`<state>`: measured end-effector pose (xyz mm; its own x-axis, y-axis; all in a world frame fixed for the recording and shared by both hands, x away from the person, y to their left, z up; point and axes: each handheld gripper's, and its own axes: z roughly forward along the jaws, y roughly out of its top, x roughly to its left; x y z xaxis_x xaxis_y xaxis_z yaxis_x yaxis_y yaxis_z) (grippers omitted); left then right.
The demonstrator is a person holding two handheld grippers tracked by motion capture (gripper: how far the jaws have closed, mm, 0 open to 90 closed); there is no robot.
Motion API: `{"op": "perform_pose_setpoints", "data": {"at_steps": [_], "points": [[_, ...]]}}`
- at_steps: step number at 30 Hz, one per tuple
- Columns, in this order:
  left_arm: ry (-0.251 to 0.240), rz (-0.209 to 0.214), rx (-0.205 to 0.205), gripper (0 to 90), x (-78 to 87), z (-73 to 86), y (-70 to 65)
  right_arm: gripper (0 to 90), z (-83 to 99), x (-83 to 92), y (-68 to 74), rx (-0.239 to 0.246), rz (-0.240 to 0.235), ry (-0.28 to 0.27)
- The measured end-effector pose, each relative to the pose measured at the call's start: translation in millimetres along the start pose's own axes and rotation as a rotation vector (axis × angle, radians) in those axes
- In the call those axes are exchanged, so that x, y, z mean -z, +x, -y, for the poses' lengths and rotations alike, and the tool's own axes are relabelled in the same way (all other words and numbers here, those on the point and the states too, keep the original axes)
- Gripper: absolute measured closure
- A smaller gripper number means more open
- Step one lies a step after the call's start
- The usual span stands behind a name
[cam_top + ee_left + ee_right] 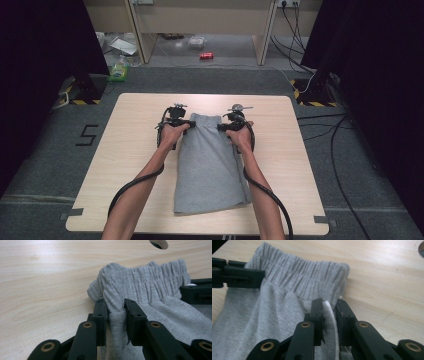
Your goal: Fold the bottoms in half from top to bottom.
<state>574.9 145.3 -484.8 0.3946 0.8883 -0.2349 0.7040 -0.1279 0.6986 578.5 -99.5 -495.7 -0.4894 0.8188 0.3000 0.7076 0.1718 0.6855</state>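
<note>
Near the table's [130, 150] far edge, each hand-held gripper, left [179, 123] and right [231, 125], pinches a waistband corner of the grey shorts [210, 165]. Soft, light cloth will sag, so that thick elastic band looks the best hold.

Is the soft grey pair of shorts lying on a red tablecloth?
No, the grey fabric shorts lie straight on the bare light wooden table, with no cloth under them.

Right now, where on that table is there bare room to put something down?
Bare wood lies left of the grey shorts up to the table edge, right of them to the other edge, and in a strip beyond the waistband. It is crowded at the waistband, where the left gripper and right gripper pinch the corners.
</note>
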Motion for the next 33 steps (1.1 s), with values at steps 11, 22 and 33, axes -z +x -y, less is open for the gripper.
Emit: {"op": "perform_pose_setpoints", "data": {"at_steps": [11,22,33], "points": [[-0.046,0.025,-0.043,74.9,19.2,-11.5,-11.4,78.2,-8.2,23.2,2.6,0.024,-0.029,-0.053],[-0.109,0.083,-0.1,75.5,52.4,-12.3,-23.5,78.1,-8.2,59.5,13.0,0.108,-0.081,-0.11],[-0.148,0.157,-0.149,75.7,86.6,4.2,-36.8,78.1,13.4,94.6,29.5,0.181,-0.131,-0.151]]}}
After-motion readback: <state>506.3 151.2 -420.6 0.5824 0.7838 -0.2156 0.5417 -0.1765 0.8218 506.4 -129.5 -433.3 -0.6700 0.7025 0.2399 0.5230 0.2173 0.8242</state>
